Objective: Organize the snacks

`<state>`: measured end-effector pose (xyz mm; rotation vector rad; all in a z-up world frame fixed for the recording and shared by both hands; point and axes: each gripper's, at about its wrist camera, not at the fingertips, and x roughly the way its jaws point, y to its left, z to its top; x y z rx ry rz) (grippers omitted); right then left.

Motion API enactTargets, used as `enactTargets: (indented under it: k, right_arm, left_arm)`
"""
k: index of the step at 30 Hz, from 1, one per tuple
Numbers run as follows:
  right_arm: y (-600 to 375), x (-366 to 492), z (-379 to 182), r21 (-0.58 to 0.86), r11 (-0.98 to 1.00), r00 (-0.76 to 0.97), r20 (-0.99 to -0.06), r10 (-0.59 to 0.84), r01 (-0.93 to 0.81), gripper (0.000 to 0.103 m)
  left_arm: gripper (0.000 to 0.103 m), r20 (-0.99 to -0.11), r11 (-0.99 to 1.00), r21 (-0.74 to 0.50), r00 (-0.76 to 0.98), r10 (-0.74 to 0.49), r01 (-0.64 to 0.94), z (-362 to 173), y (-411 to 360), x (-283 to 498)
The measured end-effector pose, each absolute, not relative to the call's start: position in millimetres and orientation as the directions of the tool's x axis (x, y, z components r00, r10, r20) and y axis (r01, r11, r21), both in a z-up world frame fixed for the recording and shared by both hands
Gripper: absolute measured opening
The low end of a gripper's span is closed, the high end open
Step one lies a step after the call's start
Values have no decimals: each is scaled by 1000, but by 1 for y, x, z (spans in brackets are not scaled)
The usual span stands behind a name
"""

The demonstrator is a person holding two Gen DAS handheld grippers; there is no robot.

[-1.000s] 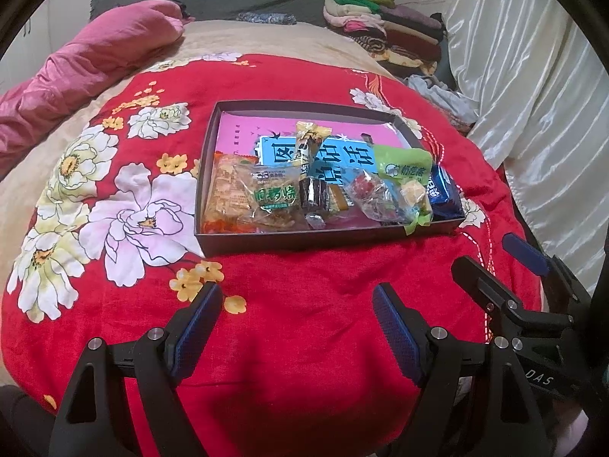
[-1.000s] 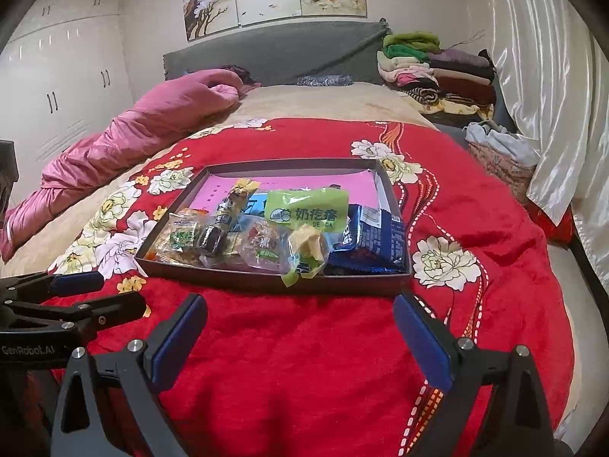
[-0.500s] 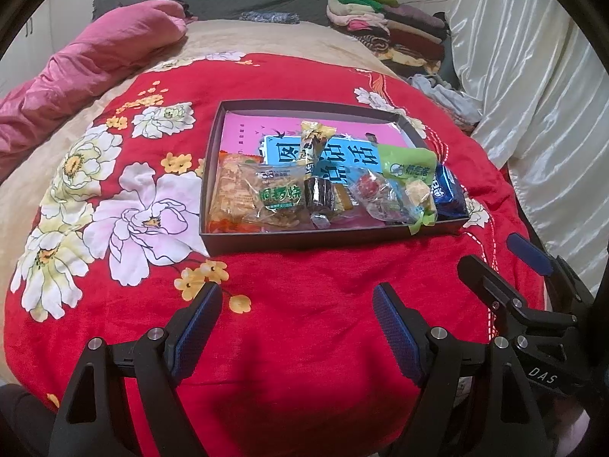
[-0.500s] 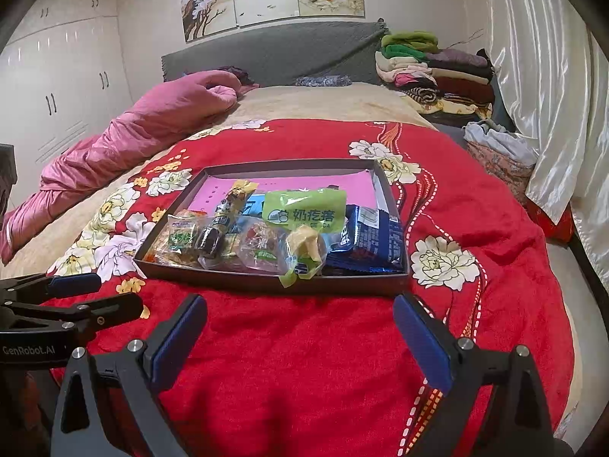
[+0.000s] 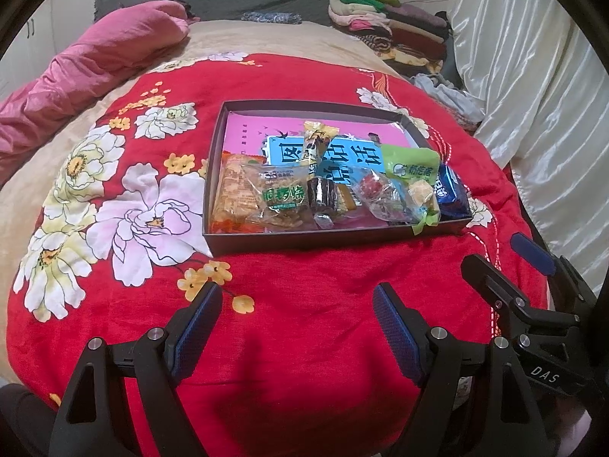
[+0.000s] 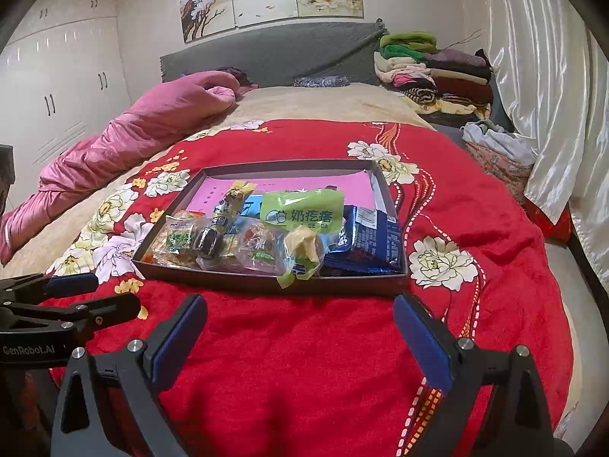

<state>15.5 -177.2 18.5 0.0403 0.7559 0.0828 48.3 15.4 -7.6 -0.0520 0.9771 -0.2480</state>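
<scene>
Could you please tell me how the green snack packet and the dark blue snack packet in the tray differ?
The green snack packet is light green with white characters; the dark blue snack packet is navy with white print. The green one lies nearer the tray's middle, propped on other snacks, while the blue one sits against the tray's right wall. The blue packet looks larger. Both are sealed wrappers inside the same tray.

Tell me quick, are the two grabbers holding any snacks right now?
Left gripper: jaws open, holding nothing, above the red blanket short of the snack box.
Right gripper: jaws open, holding nothing, also short of the box.
</scene>
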Motion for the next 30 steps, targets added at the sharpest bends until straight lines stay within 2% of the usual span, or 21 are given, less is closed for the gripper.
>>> enactTargets:
  k: [30]
  right_arm:
    - [-183,18,18,60,996,727,-681,84,-60,100]
  left_arm:
    - [82,-818,980,-107,545,-184,170,-9,13,49]
